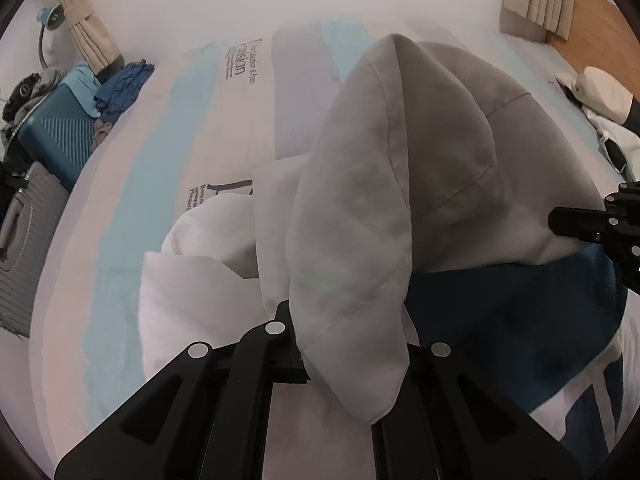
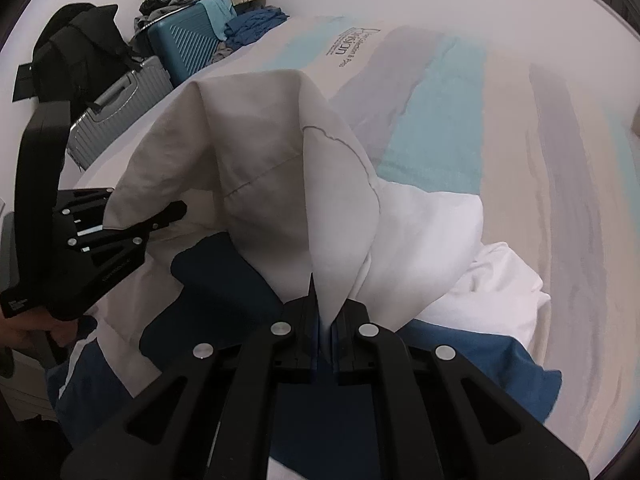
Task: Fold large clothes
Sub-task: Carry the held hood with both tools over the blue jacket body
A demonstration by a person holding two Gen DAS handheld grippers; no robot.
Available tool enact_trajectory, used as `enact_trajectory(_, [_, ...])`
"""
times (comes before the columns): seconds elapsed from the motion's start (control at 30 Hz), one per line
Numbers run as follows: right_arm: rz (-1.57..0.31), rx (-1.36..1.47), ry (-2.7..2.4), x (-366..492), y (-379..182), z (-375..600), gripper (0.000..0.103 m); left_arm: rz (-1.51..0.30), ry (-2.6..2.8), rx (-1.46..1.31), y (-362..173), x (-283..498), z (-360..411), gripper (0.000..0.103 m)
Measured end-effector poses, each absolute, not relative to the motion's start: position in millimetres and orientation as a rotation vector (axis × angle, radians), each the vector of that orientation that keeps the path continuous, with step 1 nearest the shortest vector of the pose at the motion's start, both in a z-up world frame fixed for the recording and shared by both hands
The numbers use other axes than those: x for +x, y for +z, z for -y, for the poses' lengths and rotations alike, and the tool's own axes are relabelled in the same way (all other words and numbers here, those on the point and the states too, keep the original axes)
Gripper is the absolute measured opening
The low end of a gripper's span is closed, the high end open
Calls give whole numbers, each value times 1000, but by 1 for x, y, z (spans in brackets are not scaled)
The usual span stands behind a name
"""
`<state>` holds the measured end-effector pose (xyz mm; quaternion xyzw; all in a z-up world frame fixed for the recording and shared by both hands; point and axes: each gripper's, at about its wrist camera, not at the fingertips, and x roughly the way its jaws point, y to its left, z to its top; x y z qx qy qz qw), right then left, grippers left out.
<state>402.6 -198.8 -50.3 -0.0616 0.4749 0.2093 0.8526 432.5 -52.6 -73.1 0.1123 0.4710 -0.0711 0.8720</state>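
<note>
The garment [image 2: 260, 168], a large grey-white piece with dark blue panels, lies on the bed [image 2: 520, 128], its upper part lifted into a tent between the two tools. The right gripper [image 2: 326, 320] has its jaws clamped on a gathered fold of the pale cloth at the near edge. The left gripper [image 1: 344, 344] also holds a thick hanging flap; in the right wrist view its jaws close on the cloth's left edge [image 2: 132, 216].

The fabric looks soft, limp and fairly thick, with stitched seams; it will probably sag and bunch rather than keep a crease, and its weight seems moderate. Hemmed edges and corners look like the safest places to take hold, since they give a firm, non-slipping bite.

On the bed cover, far from the grippers, printed writing [image 1: 240, 60] ends in "ision"; the smaller lines are too blurred to read. A teal suitcase [image 2: 184, 46] stands at far left.
</note>
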Motion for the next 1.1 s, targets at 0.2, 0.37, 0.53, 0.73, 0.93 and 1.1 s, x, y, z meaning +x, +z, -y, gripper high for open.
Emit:
enact_trajectory(0.2, [-970,-167,422,385,-35,190,3,-972,-159,219,-58,422,53,3])
enact_trajectory(0.37, [-973,-158,415,376,-35,194,3,-949,-174,229,-51,415,57,3])
enact_trajectory(0.53, [-1025,-172,406,373,-61,197,3,-1004,-179,213,-79,412,53,4])
enact_trajectory(0.73, [-1076,-186,407,370,-88,195,3,-1063,-182,205,-107,413,47,4])
enact_trajectory(0.93, [-1115,-171,396,365,-109,195,3,-1098,-206,223,-125,409,46,4])
enact_trajectory(1.1, [-1139,-160,398,361,-124,194,3,-1108,-228,237,-139,407,41,5])
